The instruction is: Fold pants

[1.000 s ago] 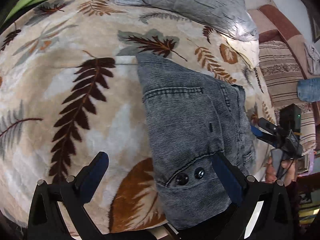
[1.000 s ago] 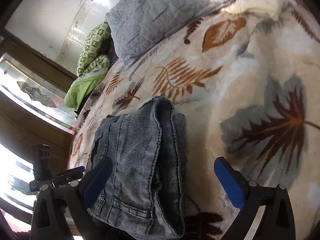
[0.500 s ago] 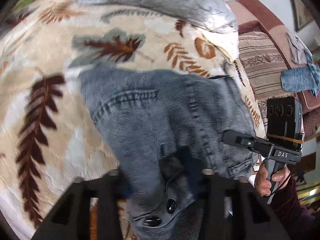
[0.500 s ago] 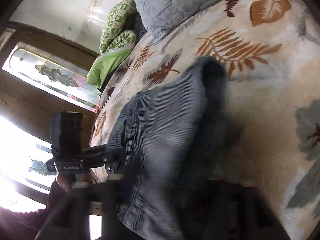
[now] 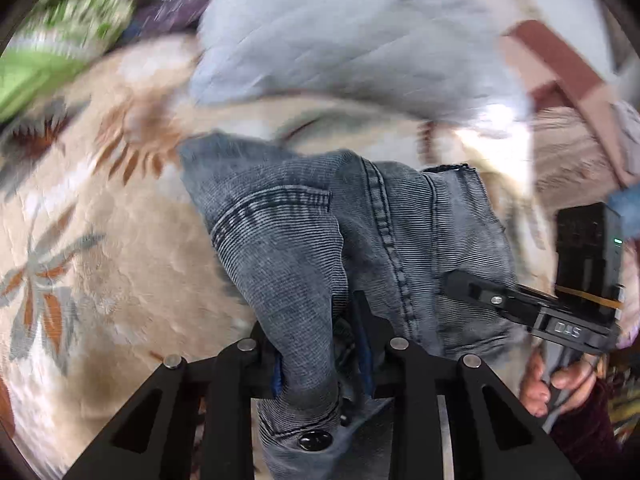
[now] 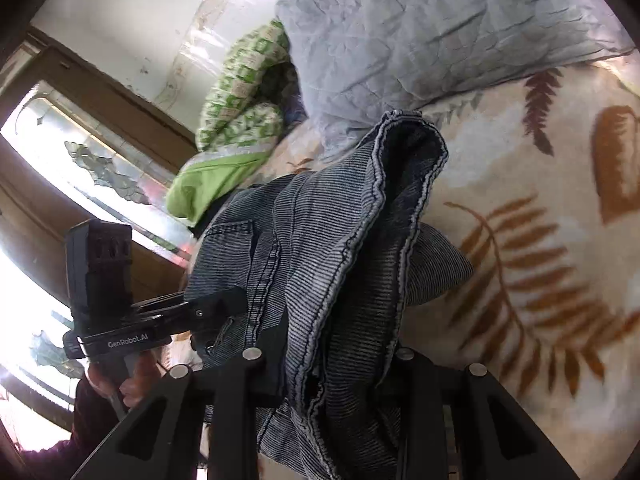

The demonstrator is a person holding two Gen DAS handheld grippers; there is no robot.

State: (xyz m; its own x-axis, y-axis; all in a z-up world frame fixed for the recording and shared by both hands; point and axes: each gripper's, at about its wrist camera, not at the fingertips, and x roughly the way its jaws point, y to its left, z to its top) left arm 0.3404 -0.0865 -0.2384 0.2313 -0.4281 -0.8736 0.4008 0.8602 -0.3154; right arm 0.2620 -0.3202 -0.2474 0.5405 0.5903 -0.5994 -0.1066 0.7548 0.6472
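Observation:
The folded grey striped denim pants (image 5: 304, 240) lie bunched on the leaf-print blanket and are lifted at the near edge. My left gripper (image 5: 320, 364) is shut on the waistband end, near the black buttons. My right gripper (image 6: 332, 364) is shut on the stacked folded edges of the pants (image 6: 344, 248), which rise from its jaws. Each gripper shows in the other's view: the right one (image 5: 516, 304) at the pants' right edge, the left one (image 6: 188, 312) at their left edge.
The leaf-print blanket (image 5: 100, 272) covers the bed. A grey quilted pillow (image 5: 352, 40) lies just beyond the pants, with green bedding (image 6: 236, 120) beside it. A window (image 6: 80, 184) is at the left and a striped sofa (image 5: 568, 148) at the right.
Both grippers went from open to shut on the near edge of the pants and have lifted it; the fabric now bunches up toward the pillow.

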